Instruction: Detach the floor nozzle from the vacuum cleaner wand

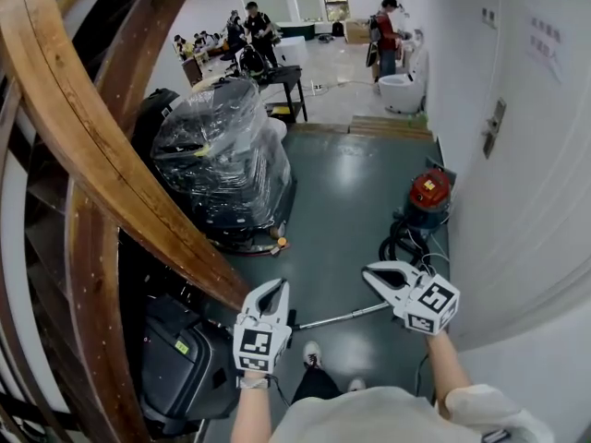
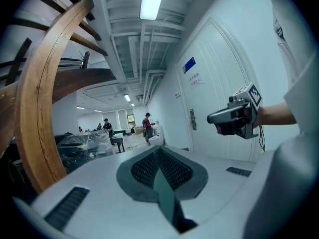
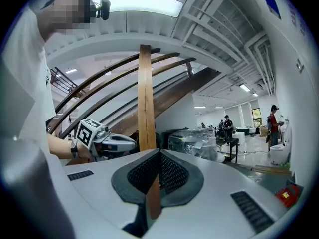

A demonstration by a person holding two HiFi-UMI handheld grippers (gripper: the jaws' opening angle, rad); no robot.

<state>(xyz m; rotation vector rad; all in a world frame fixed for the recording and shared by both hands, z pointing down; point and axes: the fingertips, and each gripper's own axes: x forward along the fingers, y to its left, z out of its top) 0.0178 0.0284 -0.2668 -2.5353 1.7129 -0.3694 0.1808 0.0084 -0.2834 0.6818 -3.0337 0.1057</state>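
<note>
A red canister vacuum (image 1: 429,195) stands on the dark green floor by the right wall, with its black hose (image 1: 402,245) coiled in front of it. A thin metal wand (image 1: 343,317) lies on the floor between my two grippers. Its left end meets a small dark part (image 1: 291,319) that my left gripper partly hides. My left gripper (image 1: 274,287) and right gripper (image 1: 372,275) hang in the air above the wand, both shut and empty. The right gripper (image 2: 234,117) shows in the left gripper view, and the left gripper (image 3: 107,143) in the right gripper view, beside the red vacuum (image 3: 288,195).
A curved wooden stair rail (image 1: 111,155) fills the left side. A plastic-wrapped machine (image 1: 222,155) stands ahead on the left, a black case (image 1: 180,353) low on the left. A white wall (image 1: 526,201) runs close along the right. People stand far back in the room.
</note>
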